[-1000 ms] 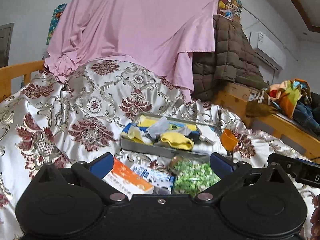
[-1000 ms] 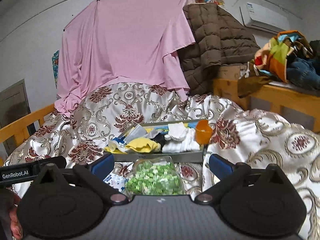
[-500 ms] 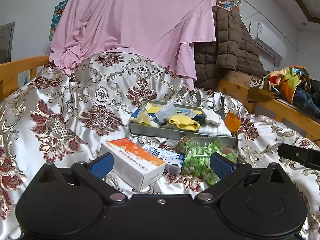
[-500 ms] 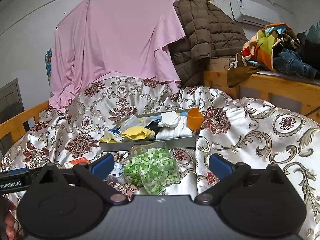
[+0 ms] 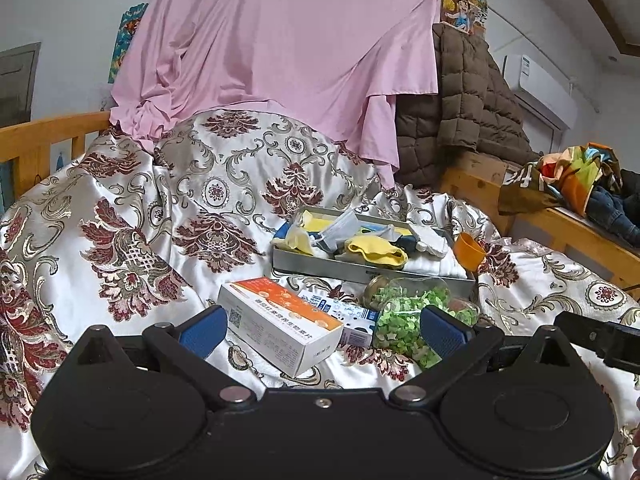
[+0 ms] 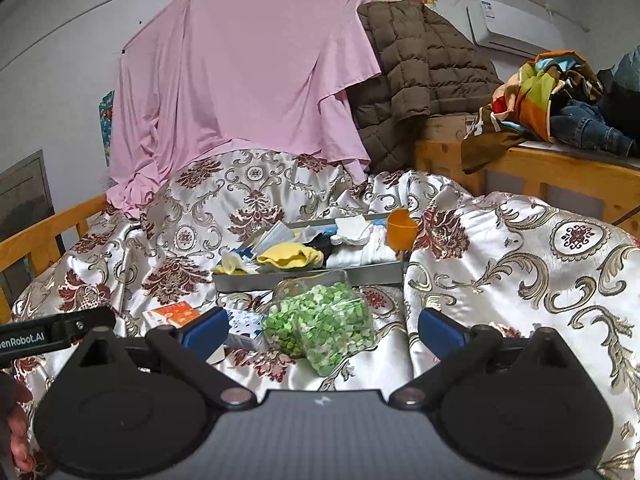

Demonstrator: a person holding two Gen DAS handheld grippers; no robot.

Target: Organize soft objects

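A grey metal tray (image 5: 320,264) (image 6: 372,273) rests on the patterned bedspread, filled with soft items: a yellow cloth (image 5: 376,253) (image 6: 289,257), white cloths (image 5: 430,240) (image 6: 352,230) and blue pieces. In front of it lie a clear jar of green bits (image 5: 404,316) (image 6: 320,320), an orange-and-white box (image 5: 280,322) (image 6: 173,314) and a small blue-white box (image 5: 344,314). My left gripper (image 5: 322,330) is open, hanging above the boxes. My right gripper (image 6: 320,330) is open too, with the jar seen between its fingers.
An orange cup (image 5: 469,251) (image 6: 401,230) stands at the tray's right end. A pink sheet (image 5: 280,52) and brown jacket (image 5: 460,100) hang behind. Wooden rails (image 5: 48,136) (image 6: 560,172) border the bed; clothes (image 6: 560,100) are piled on the right.
Both grippers have drawn back and risen from the tray; the boxes and the jar now show more fully in front of them. Both stay open.
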